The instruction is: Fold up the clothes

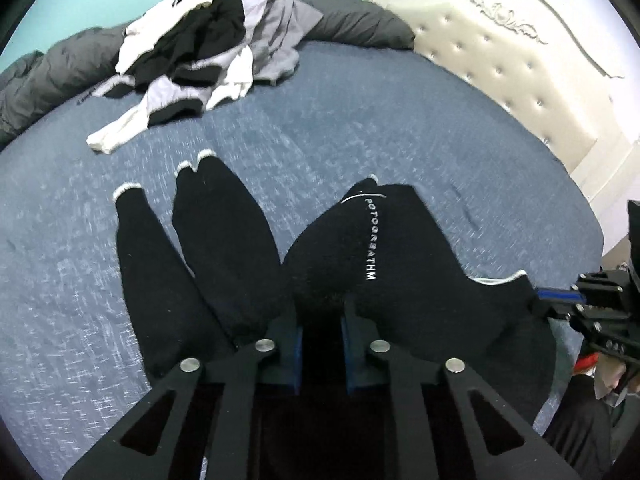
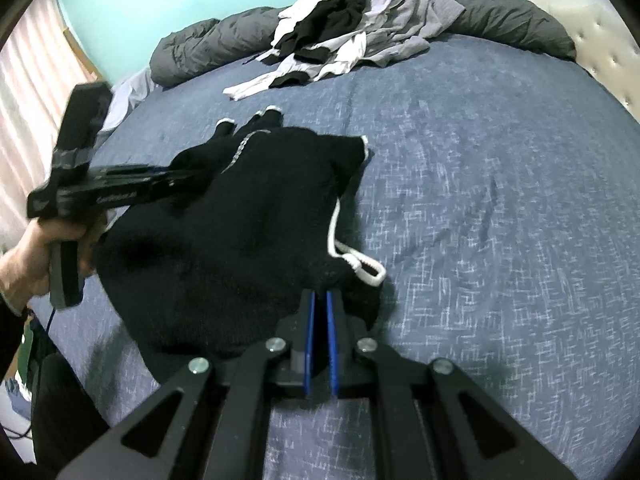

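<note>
A black garment (image 1: pixel 400 248) with white trim and white lettering lies bunched on the blue bed cover (image 1: pixel 360 128). Its cuffed ends point toward the far side. My left gripper (image 1: pixel 322 304) is shut on the garment's near edge, with black cloth filling the narrow gap between its blue pads. In the right wrist view the same garment (image 2: pixel 260 208) is lifted in a hump, and a white drawstring (image 2: pixel 360 264) hangs from it. My right gripper (image 2: pixel 320 294) is shut on a fold of it beside the cord. The left gripper (image 2: pixel 188 182) bites into the garment's left side, held by a hand (image 2: pixel 28 256).
A pile of white, black and lilac clothes (image 1: pixel 192 48) lies at the far side of the bed, against a rolled grey duvet (image 1: pixel 48 76). A tufted white headboard (image 1: pixel 500 60) stands at the right. A curtain (image 2: pixel 28 100) hangs beyond the bed's left edge.
</note>
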### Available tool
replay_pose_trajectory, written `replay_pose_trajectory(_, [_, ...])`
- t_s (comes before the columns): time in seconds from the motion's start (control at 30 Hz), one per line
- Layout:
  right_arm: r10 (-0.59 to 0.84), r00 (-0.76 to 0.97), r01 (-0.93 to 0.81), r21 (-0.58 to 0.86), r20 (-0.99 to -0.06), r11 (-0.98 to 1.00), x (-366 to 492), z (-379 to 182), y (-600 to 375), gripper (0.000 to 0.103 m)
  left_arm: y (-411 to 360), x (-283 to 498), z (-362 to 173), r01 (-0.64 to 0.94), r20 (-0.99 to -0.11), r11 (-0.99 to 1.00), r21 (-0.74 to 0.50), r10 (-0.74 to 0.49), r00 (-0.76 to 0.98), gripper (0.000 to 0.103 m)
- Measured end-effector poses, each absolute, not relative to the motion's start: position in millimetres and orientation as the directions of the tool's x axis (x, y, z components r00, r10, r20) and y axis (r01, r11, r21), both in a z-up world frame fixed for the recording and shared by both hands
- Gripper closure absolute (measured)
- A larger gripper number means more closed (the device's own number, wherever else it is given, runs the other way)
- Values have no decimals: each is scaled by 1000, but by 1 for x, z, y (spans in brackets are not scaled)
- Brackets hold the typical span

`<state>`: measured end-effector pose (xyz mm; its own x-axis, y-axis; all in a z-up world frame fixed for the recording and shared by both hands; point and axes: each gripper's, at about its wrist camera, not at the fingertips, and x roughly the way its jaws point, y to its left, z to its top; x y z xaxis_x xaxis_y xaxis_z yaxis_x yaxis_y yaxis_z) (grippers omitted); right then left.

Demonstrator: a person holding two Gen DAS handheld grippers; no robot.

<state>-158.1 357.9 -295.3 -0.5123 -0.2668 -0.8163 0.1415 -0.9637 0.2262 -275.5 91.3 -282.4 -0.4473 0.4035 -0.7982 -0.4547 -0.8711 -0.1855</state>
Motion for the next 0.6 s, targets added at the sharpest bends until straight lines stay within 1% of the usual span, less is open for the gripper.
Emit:
replay_pose_trajectory(0.1, [-263,-535,114,240,-803,-964,-165,-286,361,97,87,-267,-267,-461,-779,-870,-175,409,-475,91])
replay_pose_trajectory(0.27, [-269,-607,128,242,-747,-962,-184,-242,353,98,67,-254,-224,-433,-728,-885,-171,410,-550,92])
replay_pose_trajectory(0.43, [-269,-703,179,202,-659,-963,-203,-170,329,98,35,-243,-152,-392,-647,-905,-165,399,-649,93])
replay_pose_trajectory(0.6, [-274,-787,206,183,-553,-961,-221,-92,316,98,1,-230,-68,-355,-542,-921,-159,382,-749,94])
